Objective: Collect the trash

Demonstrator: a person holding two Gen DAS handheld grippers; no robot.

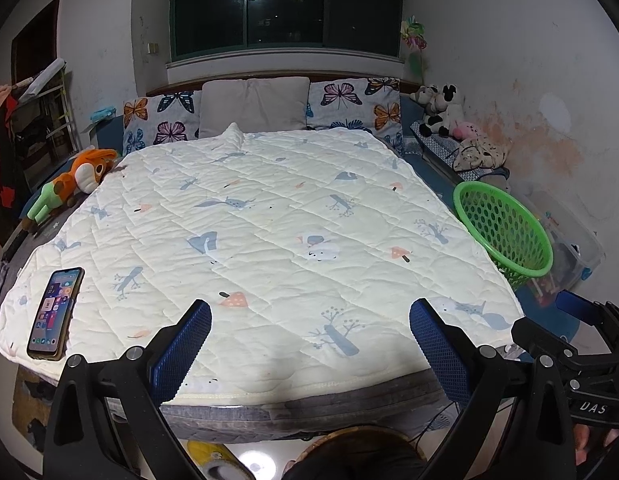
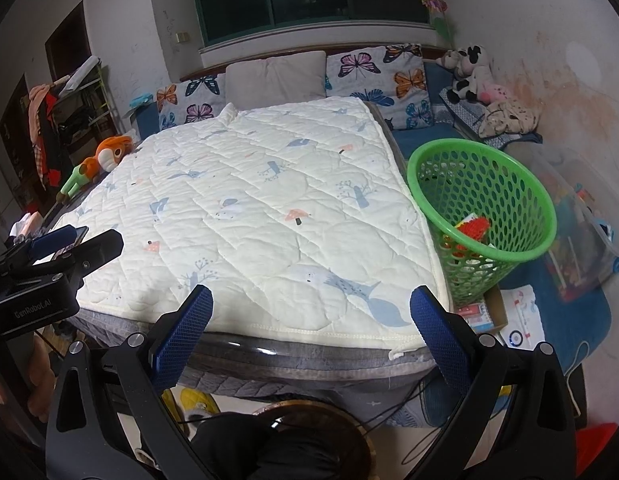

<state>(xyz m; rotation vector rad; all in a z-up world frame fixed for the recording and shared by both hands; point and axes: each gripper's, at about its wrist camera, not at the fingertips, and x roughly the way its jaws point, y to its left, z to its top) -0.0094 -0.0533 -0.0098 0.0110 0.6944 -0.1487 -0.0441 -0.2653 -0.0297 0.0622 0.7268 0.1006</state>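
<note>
A green perforated basket (image 2: 483, 196) stands at the bed's right side, tilted toward me, with red and yellow wrappers (image 2: 474, 227) inside it. The same basket (image 1: 505, 228) shows at the right of the left wrist view. My left gripper (image 1: 309, 344) hangs open over the near edge of the white quilt (image 1: 269, 220), nothing between its blue pads. My right gripper (image 2: 311, 332) is also open and empty, above the quilt's near right corner, left of the basket. In the right wrist view the left gripper (image 2: 69, 244) appears at the far left edge.
A phone (image 1: 55, 314) with a lit screen lies on the quilt's near left corner. An orange plush toy (image 1: 75, 178) lies at the bed's left edge, stuffed animals (image 2: 475, 74) at the back right. Boxes and papers (image 2: 489, 314) sit on the floor below the basket, beside a clear storage bin (image 2: 577, 240).
</note>
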